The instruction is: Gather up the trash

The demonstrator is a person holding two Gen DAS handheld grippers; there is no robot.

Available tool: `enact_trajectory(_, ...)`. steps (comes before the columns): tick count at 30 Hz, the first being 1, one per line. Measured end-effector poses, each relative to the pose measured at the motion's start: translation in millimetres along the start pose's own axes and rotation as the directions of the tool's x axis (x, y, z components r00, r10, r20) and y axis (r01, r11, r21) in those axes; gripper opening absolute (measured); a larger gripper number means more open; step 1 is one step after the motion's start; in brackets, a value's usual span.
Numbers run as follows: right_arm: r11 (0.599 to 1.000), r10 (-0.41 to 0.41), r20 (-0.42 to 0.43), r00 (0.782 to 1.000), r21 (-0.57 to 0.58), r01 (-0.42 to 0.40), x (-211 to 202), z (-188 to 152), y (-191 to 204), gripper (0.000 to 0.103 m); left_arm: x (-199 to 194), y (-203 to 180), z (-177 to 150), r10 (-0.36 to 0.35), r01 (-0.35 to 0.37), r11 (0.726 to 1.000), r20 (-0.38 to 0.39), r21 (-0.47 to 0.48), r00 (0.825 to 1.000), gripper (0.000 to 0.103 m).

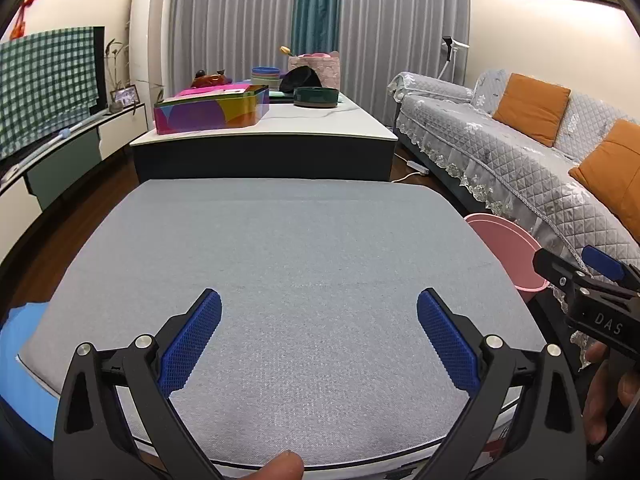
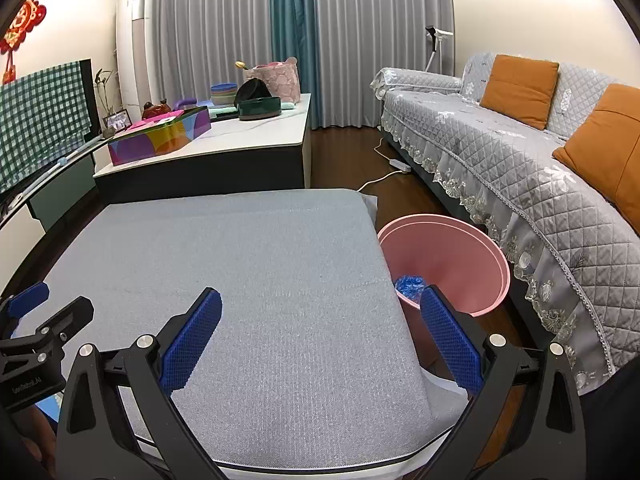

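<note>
1. The left gripper (image 1: 319, 338) hangs over the grey woven mat (image 1: 288, 264), its ribbed blue pads spread wide with nothing between them.
2. The right gripper (image 2: 321, 338) is likewise spread wide and holds nothing, above the mat's right edge.
3. A round pink plastic bin (image 2: 476, 248) stands on the floor just right of the mat.
4. Only the right wrist view shows inside the bin: crumpled blue trash (image 2: 409, 283) lies at the bottom.
5. Beyond the mat, a colourful open box (image 1: 212, 111) sits on a low table (image 1: 320, 128).

A pink bin (image 2: 472, 256) stands upright just beyond the right claw (image 2: 320, 344), crumpled blue trash (image 2: 409, 284) lying inside.
</note>
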State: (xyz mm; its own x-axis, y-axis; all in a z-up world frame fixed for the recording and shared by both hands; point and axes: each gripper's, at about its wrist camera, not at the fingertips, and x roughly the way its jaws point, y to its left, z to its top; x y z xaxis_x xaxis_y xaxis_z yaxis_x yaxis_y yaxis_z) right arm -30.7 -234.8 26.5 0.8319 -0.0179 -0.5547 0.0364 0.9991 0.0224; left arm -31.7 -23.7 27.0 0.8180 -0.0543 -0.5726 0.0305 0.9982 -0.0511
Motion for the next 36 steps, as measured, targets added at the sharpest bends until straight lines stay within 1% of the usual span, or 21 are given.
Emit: enact_trajectory(36, 1.000, 0.006, 0.001, 1.000, 0.003, -0.006, -0.8, 1.2, 2.0, 0.098, 1.4, -2.4, -0.7, -0.001, 0.001, 1.000, -0.006, 0.008, 1.000, 0.095)
